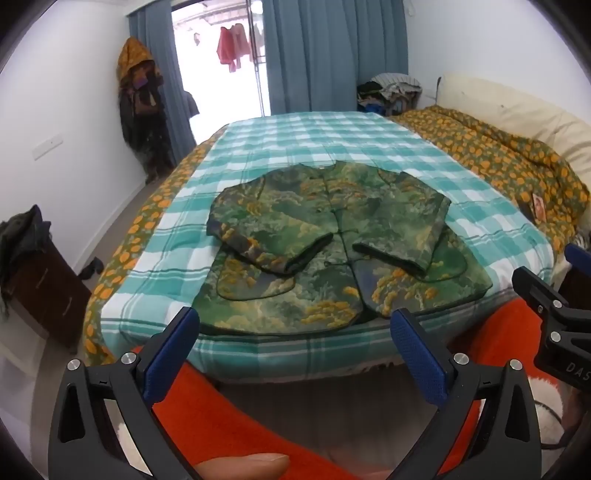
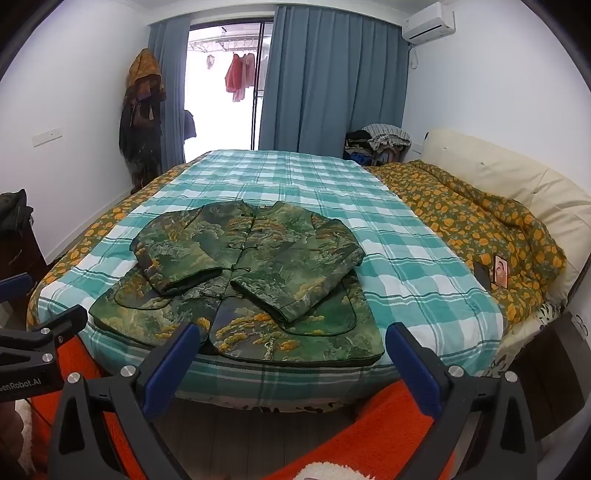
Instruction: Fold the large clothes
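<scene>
Air conditioner (image 2: pixel 428 20) in right view only.

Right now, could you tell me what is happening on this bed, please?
A person holds a gripper in each hand at the foot of the bed. The left gripper and right gripper are both open and hold nothing. The green patterned jacket lies flat on the checked blanket, both sleeves folded across its front. The body is not yet folded.

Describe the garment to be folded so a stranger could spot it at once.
Start at the bed with the teal checked sheet. Near its front edge lies a jacket, both sleeves crossed over its chest. Its green and gold landscape print and knotted front buttons are unlike any nearby fabric.
</scene>
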{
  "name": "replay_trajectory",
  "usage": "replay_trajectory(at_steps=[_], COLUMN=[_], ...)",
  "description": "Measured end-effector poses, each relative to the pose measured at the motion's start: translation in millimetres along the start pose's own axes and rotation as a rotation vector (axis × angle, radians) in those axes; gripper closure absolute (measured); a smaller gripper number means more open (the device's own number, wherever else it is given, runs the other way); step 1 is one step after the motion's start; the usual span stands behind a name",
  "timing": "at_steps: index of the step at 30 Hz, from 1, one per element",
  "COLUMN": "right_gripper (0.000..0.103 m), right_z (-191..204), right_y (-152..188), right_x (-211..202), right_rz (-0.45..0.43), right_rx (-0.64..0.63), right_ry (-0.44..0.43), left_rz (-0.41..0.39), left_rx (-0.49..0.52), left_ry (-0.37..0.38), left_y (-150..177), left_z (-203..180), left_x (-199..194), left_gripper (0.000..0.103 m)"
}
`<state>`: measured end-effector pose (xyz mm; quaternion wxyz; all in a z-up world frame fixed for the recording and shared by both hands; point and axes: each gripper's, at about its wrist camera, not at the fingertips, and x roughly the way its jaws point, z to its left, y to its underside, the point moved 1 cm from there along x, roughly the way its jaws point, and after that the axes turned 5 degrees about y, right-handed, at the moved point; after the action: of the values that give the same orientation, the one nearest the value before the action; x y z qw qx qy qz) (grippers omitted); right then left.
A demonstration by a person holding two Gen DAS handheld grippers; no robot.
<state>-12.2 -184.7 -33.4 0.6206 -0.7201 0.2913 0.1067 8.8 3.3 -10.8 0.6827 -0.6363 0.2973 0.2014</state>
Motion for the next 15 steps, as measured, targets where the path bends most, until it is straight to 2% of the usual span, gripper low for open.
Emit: replay_trajectory(at_steps=[15], right_gripper=[0.001], right_z=[2.7], right_y=[2.9], right_x=[1.5], right_rz=[0.004], right_rx=[0.0], right_ry=[-0.002], left_rz=[0.002], left_rx=[0.007], left_ry=[-0.01], left_y=[-0.5], left_z=[-2.1], left_x=[0.0], left_gripper=[0.0])
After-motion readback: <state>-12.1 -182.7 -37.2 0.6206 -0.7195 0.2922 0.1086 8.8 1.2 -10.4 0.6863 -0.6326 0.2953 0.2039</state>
